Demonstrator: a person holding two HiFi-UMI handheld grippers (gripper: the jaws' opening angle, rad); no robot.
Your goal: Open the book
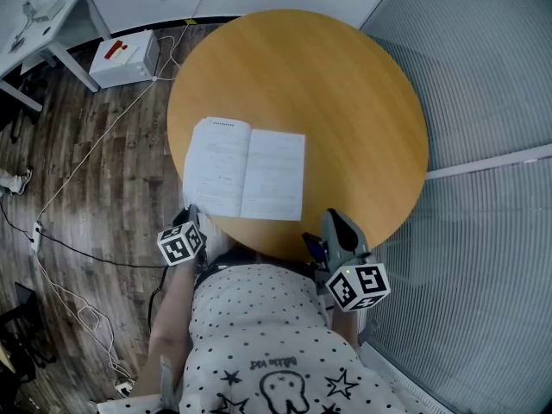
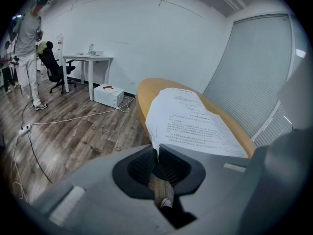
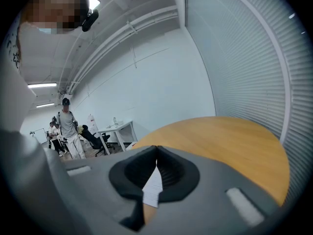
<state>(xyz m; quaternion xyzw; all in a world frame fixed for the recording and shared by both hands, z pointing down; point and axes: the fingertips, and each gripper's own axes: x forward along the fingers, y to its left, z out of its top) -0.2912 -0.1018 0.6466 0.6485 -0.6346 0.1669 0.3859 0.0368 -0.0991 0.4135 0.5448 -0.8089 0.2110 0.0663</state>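
The book (image 1: 246, 171) is seen lying open and flat on the counter (image 1: 345, 84), near the near edge and left of the middle, with two printed pages showing; the opening itself is judged to be done.

The left tongs (image 1: 191, 214) are found at the near-left corner of the book; in the left gripper view they (image 2: 157, 150) are nearly clenched, and the corner of the left page (image 2: 195, 121) appears to be pinched between them; a release of that corner and a withdrawal are judged to be all that is left.

The right tongs (image 1: 332, 221) are held at the near edge of the counter, just right of the book and apart from it; in the right gripper view they (image 3: 156, 148) are clenched on nothing.
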